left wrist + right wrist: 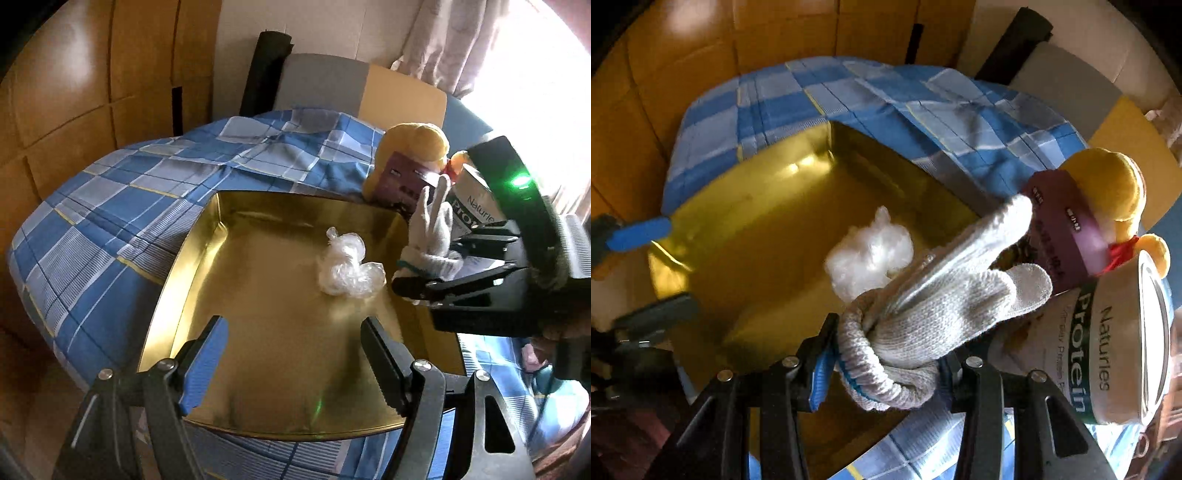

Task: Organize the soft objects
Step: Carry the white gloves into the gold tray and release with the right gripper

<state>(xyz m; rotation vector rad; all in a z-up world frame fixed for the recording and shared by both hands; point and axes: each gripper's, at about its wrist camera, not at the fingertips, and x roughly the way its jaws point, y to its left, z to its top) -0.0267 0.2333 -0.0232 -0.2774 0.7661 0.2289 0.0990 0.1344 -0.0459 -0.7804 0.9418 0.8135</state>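
Right gripper (886, 354) fingers clamp knit glove (934, 306) by its cuff above gold tray (746, 206); left gripper (295, 343) fingers wide, empty, over tray.

Left gripper (293, 354): jaws spread wide, nothing between the blue pads (205, 354), tilted downward.

Right gripper (882, 363): jaws partly closed, clamped on the cuff of a white knit glove (923, 314), fingers (816, 373) pointing steeply down; from the left wrist view it enters from the right, glove held at its tips.
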